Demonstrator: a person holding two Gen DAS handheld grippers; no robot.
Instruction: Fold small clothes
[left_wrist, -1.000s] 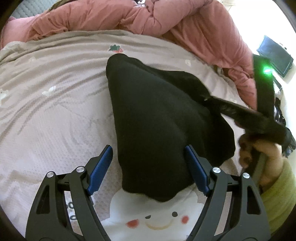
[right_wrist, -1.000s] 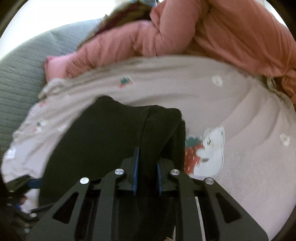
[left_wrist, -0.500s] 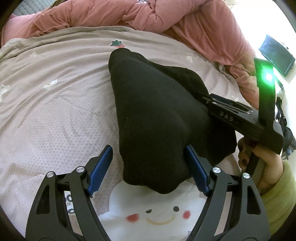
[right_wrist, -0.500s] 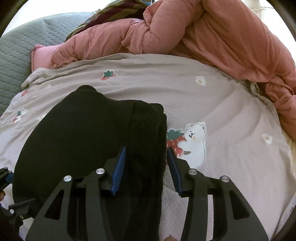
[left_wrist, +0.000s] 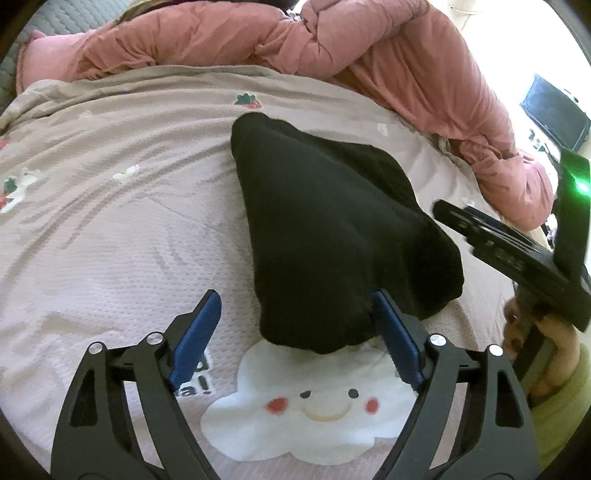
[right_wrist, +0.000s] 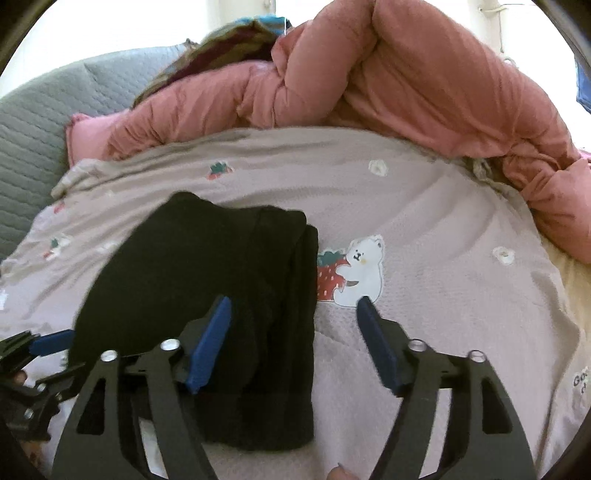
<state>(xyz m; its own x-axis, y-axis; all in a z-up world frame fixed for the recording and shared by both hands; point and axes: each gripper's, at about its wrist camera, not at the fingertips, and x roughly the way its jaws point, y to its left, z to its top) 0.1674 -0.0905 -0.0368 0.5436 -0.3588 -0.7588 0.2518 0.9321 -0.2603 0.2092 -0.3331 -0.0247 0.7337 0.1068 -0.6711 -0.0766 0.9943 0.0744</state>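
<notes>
A folded black garment (left_wrist: 332, 236) lies on the pale pink cartoon-print bedsheet (left_wrist: 122, 229). My left gripper (left_wrist: 295, 306) is open, its jaws wide apart just in front of the garment's near edge, the right pad touching the cloth. My right gripper (right_wrist: 293, 308) is open and empty above the garment's (right_wrist: 207, 280) right edge; it also shows from the side at the right of the left wrist view (left_wrist: 498, 243), held by a hand.
A rumpled pink quilt (left_wrist: 332, 48) is heaped along the far side of the bed and down the right. A grey padded headboard (right_wrist: 33, 125) stands at the far left. A dark screen (left_wrist: 554, 110) sits off the bed at the right.
My right gripper has opened, let go of the garment's folded edge and drawn back to the right. The garment now lies flat. My left gripper has stayed open and drawn back slightly.
</notes>
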